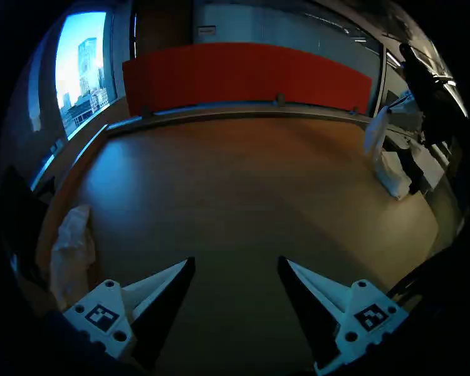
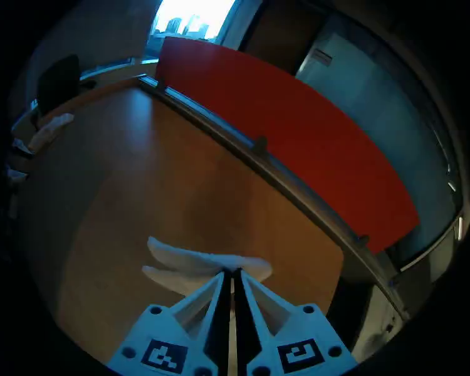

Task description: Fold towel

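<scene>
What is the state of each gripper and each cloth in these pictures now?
left gripper: open, holding nothing
right gripper: shut on the towel
towel: bunched, pinched in the right gripper
spare cloth: crumpled, lying at the table edge

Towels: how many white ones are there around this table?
2 that I can tell: a crumpled towel at the table's edge, on the left of the left gripper view, and a second towel pinched in the right gripper. Others may be hidden.
</scene>
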Action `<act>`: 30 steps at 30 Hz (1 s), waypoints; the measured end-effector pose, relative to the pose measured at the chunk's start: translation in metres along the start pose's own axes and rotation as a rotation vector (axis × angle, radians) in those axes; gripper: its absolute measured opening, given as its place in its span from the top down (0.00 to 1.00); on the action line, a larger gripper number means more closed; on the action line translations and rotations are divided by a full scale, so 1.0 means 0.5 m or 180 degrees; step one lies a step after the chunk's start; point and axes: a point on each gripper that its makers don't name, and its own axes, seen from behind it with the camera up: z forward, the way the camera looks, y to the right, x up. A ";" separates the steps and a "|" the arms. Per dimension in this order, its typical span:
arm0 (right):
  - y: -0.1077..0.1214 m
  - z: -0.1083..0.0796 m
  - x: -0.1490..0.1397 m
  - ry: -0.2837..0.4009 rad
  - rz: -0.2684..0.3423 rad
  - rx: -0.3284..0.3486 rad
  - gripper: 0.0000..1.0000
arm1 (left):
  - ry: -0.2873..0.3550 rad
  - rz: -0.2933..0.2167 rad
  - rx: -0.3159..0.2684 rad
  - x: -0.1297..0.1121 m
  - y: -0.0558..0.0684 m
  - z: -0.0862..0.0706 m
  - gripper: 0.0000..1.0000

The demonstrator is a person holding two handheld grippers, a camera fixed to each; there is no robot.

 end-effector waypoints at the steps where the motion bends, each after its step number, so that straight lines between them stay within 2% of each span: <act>1: 0.007 0.000 -0.005 -0.0012 0.0008 -0.0013 0.97 | -0.0002 0.0001 0.0002 0.001 0.001 0.000 0.03; 9: 0.061 -0.006 -0.040 -0.0086 0.0055 -0.0116 0.97 | -0.0017 0.0028 0.0011 0.007 0.011 0.003 0.03; 20: 0.101 -0.031 -0.094 -0.0160 0.0127 -0.0197 0.97 | -0.0013 0.0084 -0.0018 0.017 0.029 0.007 0.03; 24: 0.113 -0.050 -0.133 -0.0206 0.0172 -0.0233 0.97 | -0.0008 0.0115 -0.0030 0.022 0.035 0.009 0.02; 30: 0.118 -0.078 -0.224 -0.0342 0.0303 -0.0276 0.97 | -0.0010 0.0140 -0.0056 0.025 0.043 0.009 0.02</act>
